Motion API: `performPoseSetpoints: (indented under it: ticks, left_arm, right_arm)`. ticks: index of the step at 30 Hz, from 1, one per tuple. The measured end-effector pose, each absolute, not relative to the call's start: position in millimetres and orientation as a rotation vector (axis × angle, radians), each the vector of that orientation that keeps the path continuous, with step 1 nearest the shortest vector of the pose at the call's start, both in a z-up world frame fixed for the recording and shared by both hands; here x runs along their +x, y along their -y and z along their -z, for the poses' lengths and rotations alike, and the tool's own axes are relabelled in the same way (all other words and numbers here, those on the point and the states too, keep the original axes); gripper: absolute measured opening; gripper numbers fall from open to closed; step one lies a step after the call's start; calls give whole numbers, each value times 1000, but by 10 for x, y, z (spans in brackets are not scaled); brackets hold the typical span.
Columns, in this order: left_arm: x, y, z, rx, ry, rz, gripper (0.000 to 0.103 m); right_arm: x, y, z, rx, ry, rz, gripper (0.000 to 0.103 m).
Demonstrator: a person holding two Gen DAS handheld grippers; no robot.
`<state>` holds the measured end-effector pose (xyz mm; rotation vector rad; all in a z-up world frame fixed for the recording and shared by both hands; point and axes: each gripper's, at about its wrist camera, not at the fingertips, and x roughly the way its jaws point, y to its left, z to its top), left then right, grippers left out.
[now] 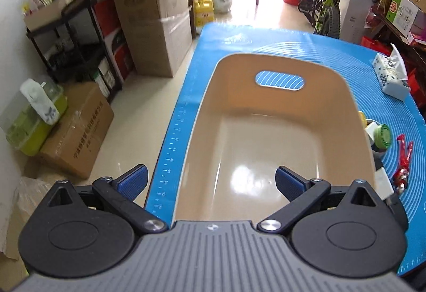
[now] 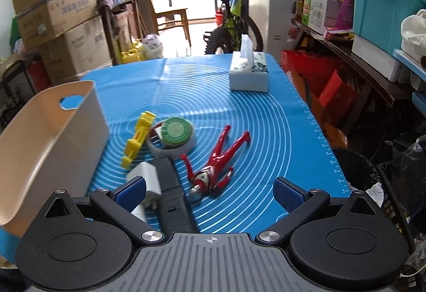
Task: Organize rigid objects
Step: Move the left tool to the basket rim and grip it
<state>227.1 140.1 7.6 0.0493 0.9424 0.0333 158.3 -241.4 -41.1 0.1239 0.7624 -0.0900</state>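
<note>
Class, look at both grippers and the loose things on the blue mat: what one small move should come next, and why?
Probably lower the right gripper onto the red toy figure and close on it. Both grippers are open and hold nothing, the tan bin is empty, and the figure lies flat just ahead of the right fingers, apart from the other items. The left gripper hangs over the bin.
</note>
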Motion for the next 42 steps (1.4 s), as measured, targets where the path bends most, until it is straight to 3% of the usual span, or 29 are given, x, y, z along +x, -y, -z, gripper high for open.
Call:
performPoseSetpoints:
  ticks: [3,6,9,12,17,21,24,33,37,42]
  left_arm:
    - [2428,-1465,36,33,-985,-20,100]
    - [2504,-1479,129,23,-1018,-3,85]
    - [2550,-1493,255,21,-1056,-1,84]
    - [2565,-1524,329,34,-1090,-6,71]
    - [2598,-1591,400,36,-1132,-11,59]
    - [2633,-1603,454,31,-1165,-3,30]
    - [2632,-1604,486,40,-1187,-16,21]
    - [2670,-1660,480,19,-1184,-6,19]
    - [2679,-1678,483,14,-1183,-3,19]
    - [2682,-1672,487,15,-1184,-4,18]
  right_arm:
    - [1721,2389,488,92,-775,109,100]
    - [1856,2381,560,93,-791,129,99]
    - [1999,2399,609,101,-802,148,99]
    - [2167,2405,648,84,-817,163,98]
    - [2402,2323,734,92,-855,145,96]
    - [2557,2282,889,84,-899,169,91]
    - [2636,2347,953,124,-913,198,89]
    - [2884,2548,1021,201,-954,260,82]
    - [3019,2579,1098,209,-1035,282,72]
    - [3062,2537,1151,227,-1065,285,71]
